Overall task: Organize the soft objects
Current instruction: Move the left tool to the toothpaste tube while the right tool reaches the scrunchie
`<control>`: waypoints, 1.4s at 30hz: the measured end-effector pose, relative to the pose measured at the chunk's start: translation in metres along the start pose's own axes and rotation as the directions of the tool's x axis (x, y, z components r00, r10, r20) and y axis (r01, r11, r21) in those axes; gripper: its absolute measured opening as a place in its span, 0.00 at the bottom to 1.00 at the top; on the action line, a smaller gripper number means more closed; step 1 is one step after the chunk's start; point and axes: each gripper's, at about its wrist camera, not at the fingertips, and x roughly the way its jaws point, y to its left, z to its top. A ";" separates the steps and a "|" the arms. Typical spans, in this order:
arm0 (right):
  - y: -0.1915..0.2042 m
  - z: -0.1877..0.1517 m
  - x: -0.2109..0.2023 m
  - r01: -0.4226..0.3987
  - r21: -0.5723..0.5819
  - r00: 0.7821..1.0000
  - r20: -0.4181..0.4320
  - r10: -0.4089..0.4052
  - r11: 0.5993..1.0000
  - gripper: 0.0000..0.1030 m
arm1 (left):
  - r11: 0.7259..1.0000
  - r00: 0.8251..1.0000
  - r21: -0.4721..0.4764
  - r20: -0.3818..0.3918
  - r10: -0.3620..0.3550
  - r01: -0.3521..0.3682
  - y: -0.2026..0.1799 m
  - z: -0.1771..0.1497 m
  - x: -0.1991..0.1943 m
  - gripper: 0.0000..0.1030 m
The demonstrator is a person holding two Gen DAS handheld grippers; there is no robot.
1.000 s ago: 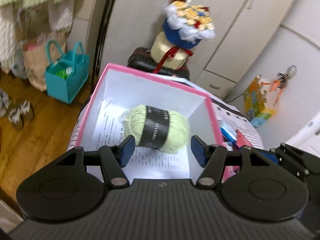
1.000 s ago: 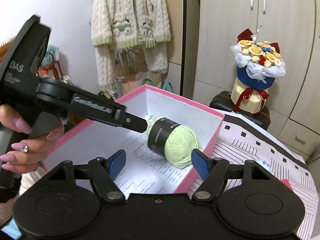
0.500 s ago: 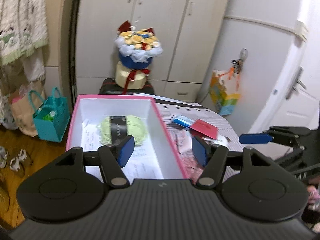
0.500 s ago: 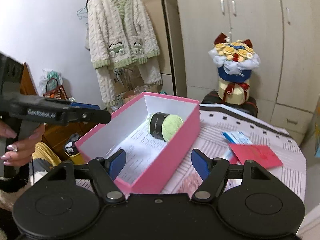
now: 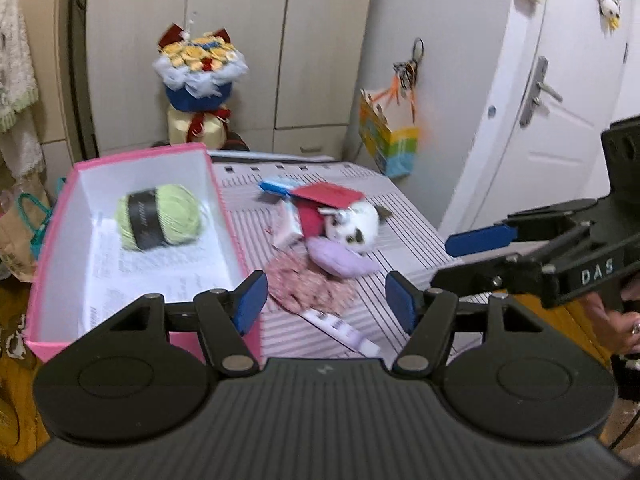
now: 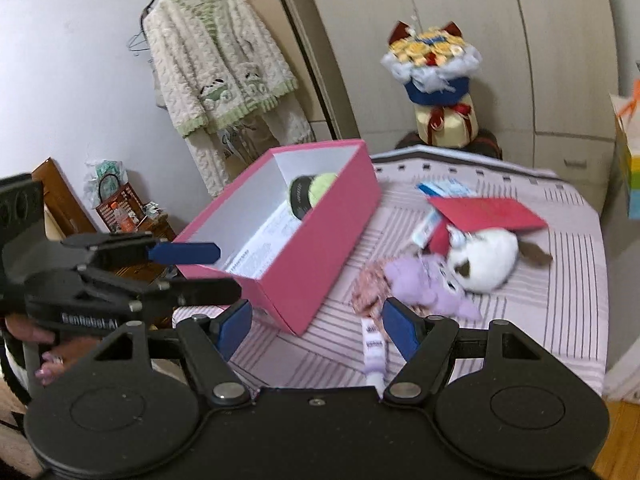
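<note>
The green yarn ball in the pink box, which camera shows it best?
The left wrist view. It looks down into the pink box, so the whole green yarn ball and its dark label band show, slightly blurred. In the right wrist view the box's near wall hides the lower part of the yarn ball.

Left gripper (image 5: 326, 300) angled downward, jaws apart, nothing between the blue pads, gripped by a hand (image 6: 52, 350) at the handle. Right gripper (image 6: 316, 326) likewise tilted down, jaws wide and empty, held by a hand (image 5: 616, 320).
</note>
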 end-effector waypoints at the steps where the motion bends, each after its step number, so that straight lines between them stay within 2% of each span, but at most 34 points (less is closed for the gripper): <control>1: -0.005 -0.002 0.001 -0.003 0.014 1.000 -0.006 0.004 1.000 0.74 | 1.000 1.000 0.004 -0.009 0.002 -0.002 -0.005 -0.002 0.006 0.63; 6: -0.027 -0.012 0.004 -0.021 0.079 1.000 -0.018 0.022 0.997 0.74 | 0.998 0.997 -0.034 -0.048 -0.061 0.059 -0.014 -0.020 0.031 0.63; 10: -0.045 -0.019 0.011 -0.034 0.114 0.999 -0.030 0.038 0.993 0.74 | 0.996 0.994 -0.040 -0.078 -0.077 0.074 -0.020 -0.031 0.052 0.63; 15: -0.059 -0.026 0.029 -0.036 0.129 0.998 -0.040 0.041 0.991 0.74 | 0.999 0.992 -0.002 -0.121 -0.039 0.039 -0.031 -0.046 0.087 0.63; 20: -0.060 -0.035 0.046 0.009 0.098 1.000 -0.005 -0.008 0.995 0.74 | 0.999 0.989 0.036 -0.145 0.000 0.005 -0.038 -0.060 0.113 0.63; 24: -0.065 -0.039 0.060 -0.019 0.106 1.000 0.021 0.017 0.994 0.74 | 1.000 0.994 -0.017 -0.111 0.003 -0.005 -0.036 -0.071 0.128 0.63; 26: -0.069 -0.039 0.069 -0.032 0.121 0.999 0.011 0.031 0.992 0.74 | 1.000 0.998 -0.005 -0.065 0.000 -0.001 -0.038 -0.076 0.133 0.63; 31: -0.085 -0.036 0.089 -0.054 0.183 0.998 -0.019 0.058 0.982 0.75 | 0.994 0.993 0.001 -0.015 0.113 -0.113 -0.042 -0.079 0.148 0.63; 33: -0.090 -0.035 0.096 -0.055 0.202 0.998 -0.030 0.062 0.978 0.75 | 0.986 0.985 -0.016 -0.031 0.167 -0.168 -0.041 -0.079 0.156 0.63; 37: -0.099 -0.031 0.112 -0.038 0.227 0.997 -0.052 0.051 0.973 0.75 | 0.976 0.975 -0.014 -0.030 0.219 -0.219 -0.039 -0.080 0.158 0.63; 42: -0.102 -0.030 0.132 0.007 0.255 0.998 -0.058 0.008 0.967 0.75 | 0.982 0.981 0.014 -0.046 0.191 -0.190 -0.036 -0.083 0.150 0.58</control>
